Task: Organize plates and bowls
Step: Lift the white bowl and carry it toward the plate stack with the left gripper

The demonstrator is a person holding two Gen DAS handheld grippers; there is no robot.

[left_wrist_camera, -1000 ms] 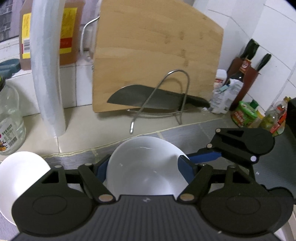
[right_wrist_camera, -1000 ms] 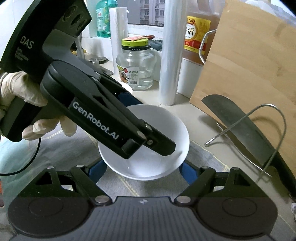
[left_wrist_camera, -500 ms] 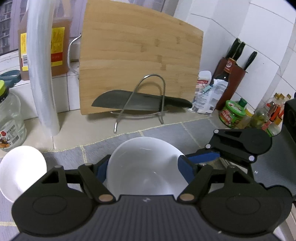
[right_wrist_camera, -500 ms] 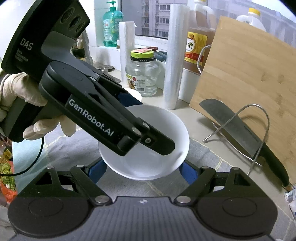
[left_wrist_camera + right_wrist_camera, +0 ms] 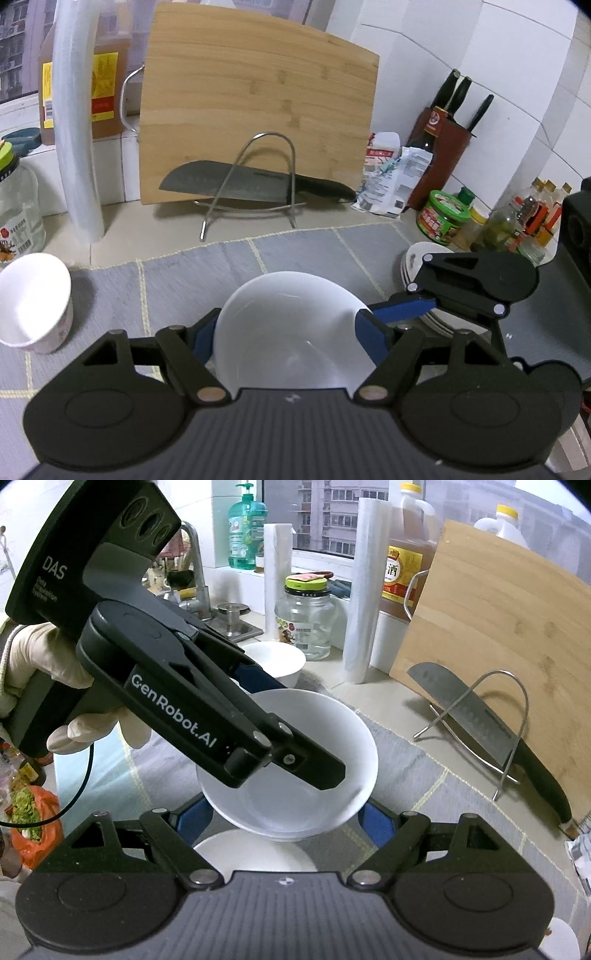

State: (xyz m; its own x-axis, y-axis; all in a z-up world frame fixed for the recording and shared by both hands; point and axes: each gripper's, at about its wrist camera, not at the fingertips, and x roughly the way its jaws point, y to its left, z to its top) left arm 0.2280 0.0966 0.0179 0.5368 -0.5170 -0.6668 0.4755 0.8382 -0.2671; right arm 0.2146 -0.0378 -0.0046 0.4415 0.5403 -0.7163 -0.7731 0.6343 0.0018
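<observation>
The left tool (image 5: 291, 332) is closed on a white bowl (image 5: 291, 332), its blue pads (image 5: 371, 341) pressed against the bowl's two sides. The right tool (image 5: 286, 818) is set around the same bowl from the other side, with its blue pads (image 5: 375, 821) at the rim; whether they press on it cannot be told. The bowl is carried tilted above the grey checked mat (image 5: 303, 254) on the desk (image 5: 122, 243), held between both tools. Just below it, in the right wrist view, a stack of white plates (image 5: 255, 853) is seen. A second white bowl (image 5: 35, 301) stands on the mat well to the left.

Compared with a second ago, the bowl and both tools have been shifted to the right and slightly raised: the cutting board (image 5: 258, 129) and knife (image 5: 255, 184) are now seen further off, and the plate stack has come into view at the right tool.
</observation>
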